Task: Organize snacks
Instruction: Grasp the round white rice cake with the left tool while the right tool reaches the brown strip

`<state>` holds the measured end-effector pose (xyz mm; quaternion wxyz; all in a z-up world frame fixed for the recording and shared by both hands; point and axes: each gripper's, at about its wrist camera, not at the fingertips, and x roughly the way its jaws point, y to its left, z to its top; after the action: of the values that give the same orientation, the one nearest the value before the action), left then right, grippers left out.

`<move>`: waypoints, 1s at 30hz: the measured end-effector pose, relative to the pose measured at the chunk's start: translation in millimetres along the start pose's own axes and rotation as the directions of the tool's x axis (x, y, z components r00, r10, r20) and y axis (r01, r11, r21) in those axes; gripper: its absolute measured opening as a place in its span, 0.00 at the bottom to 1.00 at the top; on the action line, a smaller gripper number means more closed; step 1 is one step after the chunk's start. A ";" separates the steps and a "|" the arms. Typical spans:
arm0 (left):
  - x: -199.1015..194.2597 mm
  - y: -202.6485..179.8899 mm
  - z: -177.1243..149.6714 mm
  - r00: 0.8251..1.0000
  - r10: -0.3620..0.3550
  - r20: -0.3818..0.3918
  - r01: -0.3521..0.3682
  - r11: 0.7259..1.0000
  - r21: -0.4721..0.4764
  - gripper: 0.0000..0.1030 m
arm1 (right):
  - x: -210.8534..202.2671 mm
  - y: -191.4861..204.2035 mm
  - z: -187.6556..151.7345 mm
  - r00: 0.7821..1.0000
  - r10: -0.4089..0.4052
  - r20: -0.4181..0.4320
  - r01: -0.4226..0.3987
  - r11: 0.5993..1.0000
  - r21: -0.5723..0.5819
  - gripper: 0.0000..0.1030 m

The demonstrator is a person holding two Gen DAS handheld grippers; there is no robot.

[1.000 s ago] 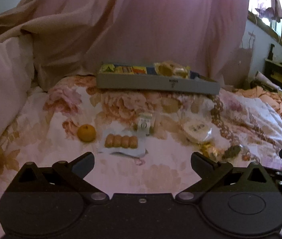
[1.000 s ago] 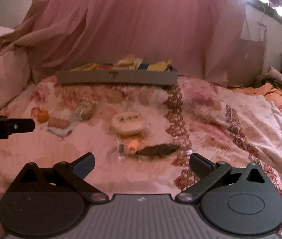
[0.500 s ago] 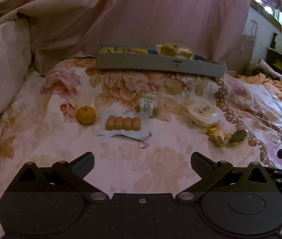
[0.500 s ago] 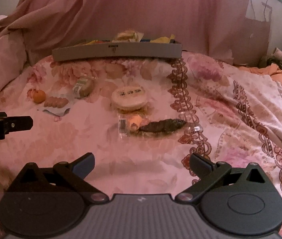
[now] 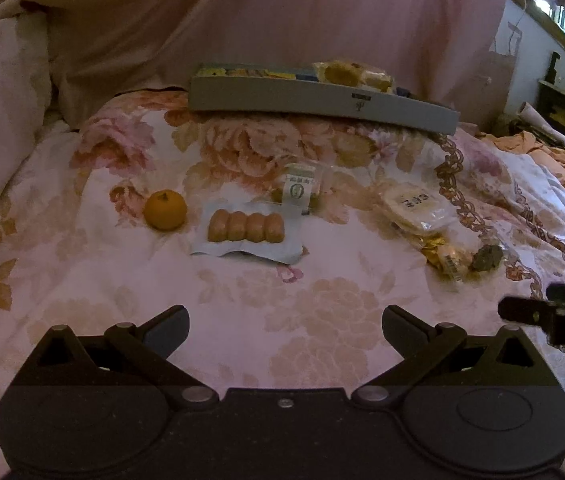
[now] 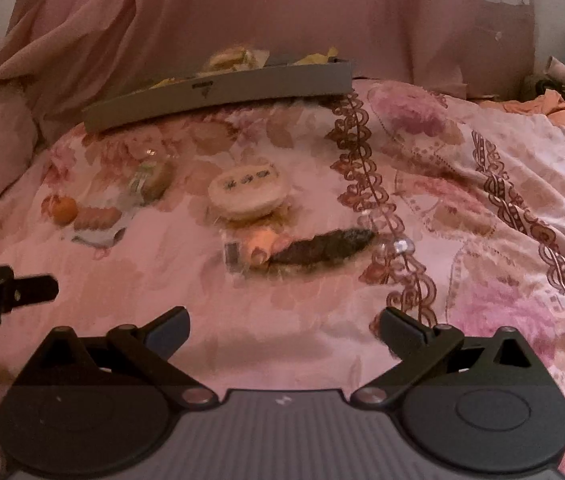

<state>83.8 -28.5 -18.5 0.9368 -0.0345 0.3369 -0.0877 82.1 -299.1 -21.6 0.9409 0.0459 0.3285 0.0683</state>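
Bearing unreadable print: round snack pack [image 6: 247, 191].

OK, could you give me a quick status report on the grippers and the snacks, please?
Left gripper open, empty. Right gripper open, empty. Five loose snacks on the bedspread; grey tray partly filled. Nothing blocking.

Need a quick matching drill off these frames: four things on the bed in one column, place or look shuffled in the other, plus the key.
1. orange
2. grey tray
3. round white pack
4. row of four small cakes

A. far end of bed, holding snacks
B. on a pale blue wrapper
C. leftmost loose item
D. printed characters on top

Pairs: 1-C, 2-A, 3-D, 4-B
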 end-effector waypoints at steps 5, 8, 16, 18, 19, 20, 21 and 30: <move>9.2 -3.3 4.0 1.000 -0.024 -0.005 0.024 0.999 0.029 0.99 | 16.5 -11.7 10.0 0.999 0.031 -0.006 -0.031 0.998 0.058 1.00; 17.4 -6.1 9.0 0.999 -0.042 -0.012 0.043 0.999 0.034 0.99 | 26.7 -21.3 13.7 0.999 0.048 -0.015 -0.046 0.993 0.112 1.00; 45.0 -21.3 33.4 0.995 -0.095 -0.016 0.095 0.994 0.059 0.99 | 46.8 -42.0 23.8 0.994 0.112 0.015 -0.113 0.965 0.237 1.00; 53.5 -27.1 38.7 0.994 -0.109 -0.024 0.111 0.991 0.076 0.99 | 51.3 -47.0 25.6 0.989 0.144 0.025 -0.145 0.949 0.278 1.00; 59.0 -30.7 42.1 0.993 -0.117 -0.029 0.119 0.989 0.089 0.99 | 53.2 -49.5 26.3 0.988 0.152 0.030 -0.154 0.943 0.295 1.00; 63.5 -33.7 44.7 0.992 -0.123 -0.032 0.126 0.987 0.101 0.99 | 54.4 -50.9 27.2 0.987 0.157 0.036 -0.160 0.939 0.304 1.00; 68.2 -36.9 47.7 0.991 -0.131 -0.035 0.134 0.984 0.114 0.99 | 55.4 -52.7 28.7 0.986 0.161 0.043 -0.166 0.937 0.308 0.99; 105.4 -64.0 83.8 0.980 -0.196 -0.029 0.198 0.972 0.128 0.99 | 62.7 -59.5 40.8 0.993 0.116 0.032 -0.121 0.948 0.294 0.71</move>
<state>208.1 -110.6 -11.9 0.9210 -0.0060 0.3329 -0.2023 162.1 -349.5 -35.9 0.9200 0.2059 0.3251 0.0745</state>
